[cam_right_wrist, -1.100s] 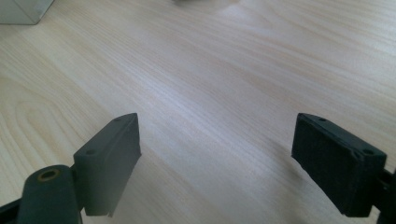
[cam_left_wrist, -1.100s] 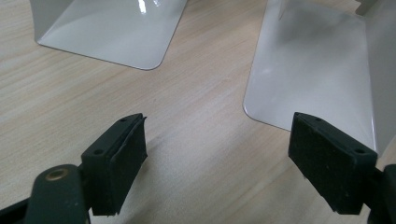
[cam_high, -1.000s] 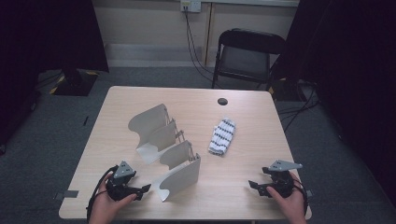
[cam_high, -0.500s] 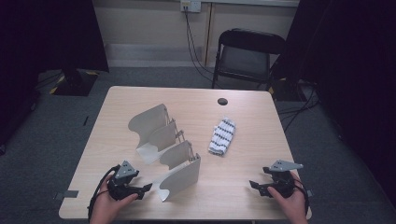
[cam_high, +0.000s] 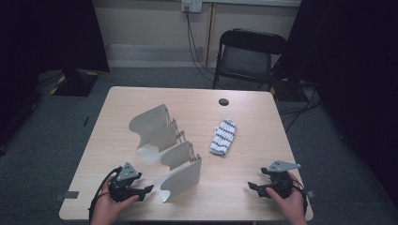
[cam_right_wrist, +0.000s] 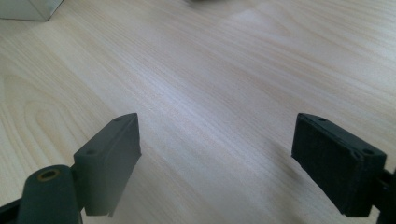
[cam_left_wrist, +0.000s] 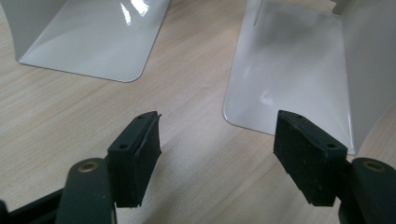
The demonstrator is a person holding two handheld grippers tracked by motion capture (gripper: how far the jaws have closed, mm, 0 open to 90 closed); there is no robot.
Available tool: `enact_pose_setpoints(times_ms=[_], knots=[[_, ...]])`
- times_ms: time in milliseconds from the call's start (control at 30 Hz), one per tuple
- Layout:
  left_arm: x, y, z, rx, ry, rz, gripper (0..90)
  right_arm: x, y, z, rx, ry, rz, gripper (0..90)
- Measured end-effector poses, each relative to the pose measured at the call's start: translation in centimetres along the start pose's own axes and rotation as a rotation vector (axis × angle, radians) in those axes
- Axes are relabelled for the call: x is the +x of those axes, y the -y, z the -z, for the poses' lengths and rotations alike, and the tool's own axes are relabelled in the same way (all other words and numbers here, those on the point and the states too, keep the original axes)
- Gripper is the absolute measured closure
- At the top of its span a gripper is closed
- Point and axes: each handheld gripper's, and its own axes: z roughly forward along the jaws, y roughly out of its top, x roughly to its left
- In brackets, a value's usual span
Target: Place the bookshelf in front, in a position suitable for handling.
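Observation:
Several white curved sheet stands sit left of the table's middle, the farthest (cam_high: 149, 123) and the nearest (cam_high: 184, 174) among them. A folded black-and-white striped cloth (cam_high: 223, 137) lies to their right. My left gripper (cam_high: 146, 190) rests at the front left, pointing at the nearest stand. In the left gripper view it (cam_left_wrist: 217, 154) is open with only bare wood between its jaws, which have just been closing a little. A white base plate (cam_left_wrist: 294, 65) lies just ahead of them and another (cam_left_wrist: 98, 37) to the left. My right gripper (cam_high: 252, 187) (cam_right_wrist: 215, 158) stands open over bare wood at the front right.
A small black round spot (cam_high: 224, 101) marks the far side of the wooden table (cam_high: 263, 154). A black folding chair (cam_high: 248, 56) stands behind the table, with cables on the floor beside it. A hand holds each gripper at the table's front edge.

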Motion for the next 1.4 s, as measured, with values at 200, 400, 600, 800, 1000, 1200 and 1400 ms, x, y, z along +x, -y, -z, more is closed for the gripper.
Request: enact_pose_setpoints(times_ms=[200,400,600,800,1000,1200,1400], knots=[[-0.2,-0.1,0.1,0.003,0.005,-0.020,35.9,0.1,-0.1,-0.2,0.004,-0.003,0.005,15.1],[-0.6,-0.2,-0.1,0.005,0.022,-0.026,38.0,0.2,-0.2,-0.3,0.004,-0.008,0.015,15.2],[-0.6,-0.3,0.1,0.001,0.026,-0.026,39.2,0.5,-0.7,-1.1,0.033,-0.024,0.035,15.9],[-0.3,0.0,0.4,-0.007,0.015,-0.008,39.1,0.7,-1.9,-1.8,0.047,-0.037,0.069,17.0],[-0.3,0.1,0.6,-0.004,0.013,-0.003,38.8,0.7,-3.8,-2.9,0.038,-0.048,0.077,22.3],[-0.4,0.2,0.6,-0.002,0.011,-0.003,38.0,0.6,-6.4,-4.9,0.067,-0.034,0.134,39.1],[-0.3,0.4,0.9,-0.001,0.005,0.001,37.9,0.1,-8.3,-6.3,0.068,-0.044,0.113,46.9]])
